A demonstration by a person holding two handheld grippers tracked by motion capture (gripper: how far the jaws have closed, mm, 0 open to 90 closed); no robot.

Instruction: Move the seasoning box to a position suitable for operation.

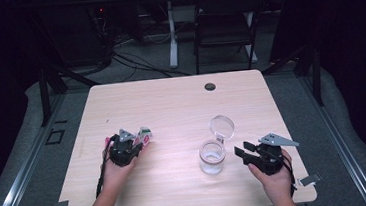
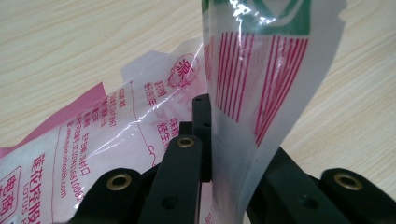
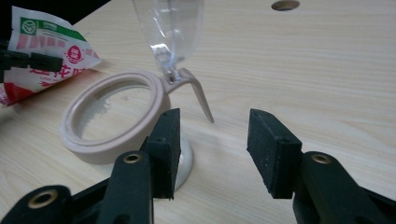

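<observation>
Dim surroundings, lit tabletop — soft, slightly blurry

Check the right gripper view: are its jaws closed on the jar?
No, the right gripper stands open beside the jar, its pads apart and pressing on nothing.

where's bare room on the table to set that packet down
The far half, between the grommet hole and the jar, is bare wood, as is the middle strip between the packet and the jar. It is crowded around the jar's raised lid and the right tool.
</observation>
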